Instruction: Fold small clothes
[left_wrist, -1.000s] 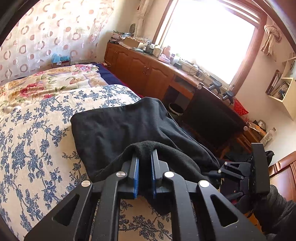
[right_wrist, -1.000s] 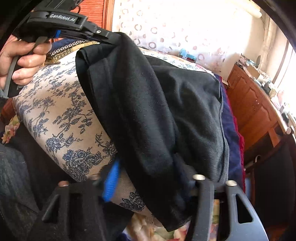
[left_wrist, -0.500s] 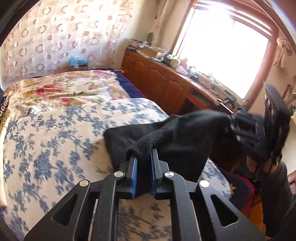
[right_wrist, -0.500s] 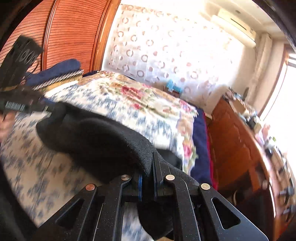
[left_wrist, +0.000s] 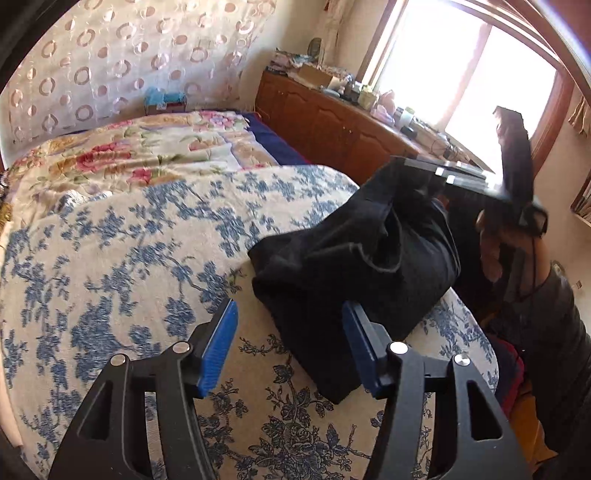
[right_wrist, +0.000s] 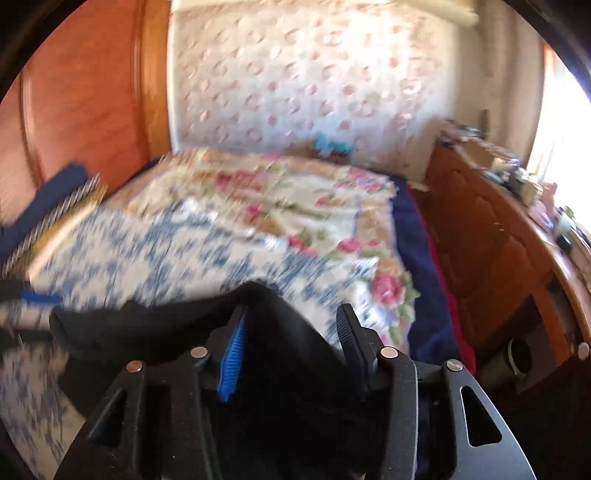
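my left gripper (left_wrist: 290, 347) stands wide and its jaws are opening; the blue pads are clear of the cloth, with only a corner of the black garment (left_wrist: 354, 273) reaching in by the right pad. my right gripper (right_wrist: 291, 347) is about half open and also opening; the cloth bulges up between its pads, and from this blurred view i cannot tell whether either pad presses on it.

location: the black garment lies bunched in a loose heap on the blue floral quilt (left_wrist: 110, 258) near the bed's near edge, one fold rising toward my right gripper.

judgement on the step in hand: this reads as a release after carrying one half of the garment over the other. to do it well, i should let both sets of pads come fully free before pulling back, so no fabric drags and spoils the fold. the heap looks lumpy rather than flat, so the next grasp should take an outer edge and draw it taut, then lay it down square. working this close to the bed's edge risks the cloth sliding off.

view comparison: the left wrist view is sharp and shows the whole heap, its raised fold and a hand (left_wrist: 491, 254) on the right gripper. the right wrist view is motion-blurred, shows only the near cloth, but adds the wooden panel (right_wrist: 92, 92) beside the bed.
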